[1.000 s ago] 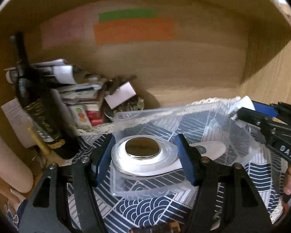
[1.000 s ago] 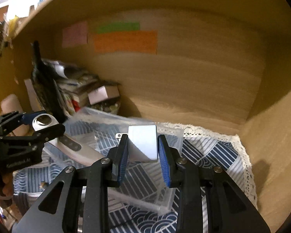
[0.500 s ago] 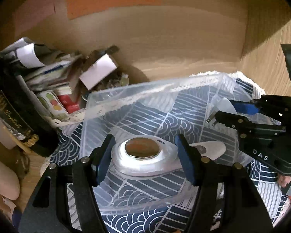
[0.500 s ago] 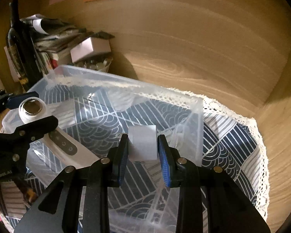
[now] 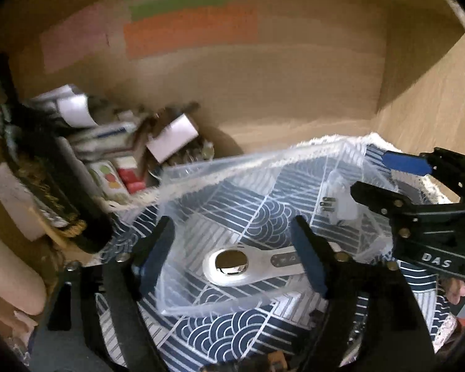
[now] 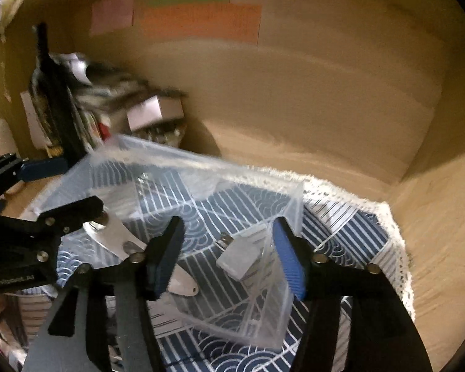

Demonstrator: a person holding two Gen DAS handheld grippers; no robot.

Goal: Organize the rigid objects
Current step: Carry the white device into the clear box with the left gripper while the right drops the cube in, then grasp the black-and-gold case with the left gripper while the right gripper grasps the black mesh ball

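A clear plastic bin [image 5: 201,170] [image 6: 201,167] stands on a blue wave-patterned cloth [image 5: 232,341]. A white handheld device with a round metal head [image 5: 232,263] [image 6: 114,238] lies on the bin's floor. My left gripper [image 5: 232,257] [image 6: 68,186] hangs above it, its jaws opening, the pads clear of the device. A white charger plug [image 6: 241,257] [image 5: 341,207] rests at the bin's right end. My right gripper [image 6: 229,257] [image 5: 378,179] straddles the plug with its jaws opening, and the pads do not touch it.
A dark wine bottle [image 5: 46,186] [image 6: 55,99] and a heap of boxes and papers [image 5: 124,155] crowd the left behind the bin. Coloured notes [image 5: 189,31] stick to the wooden back wall. A wooden side wall [image 5: 418,117] closes the right. The cloth has a lace edge [image 6: 396,238].
Both grippers opened and let go: the white device and the plug, held a second ago, now lie in the bin. Both views dipped toward the bin, then drew back.
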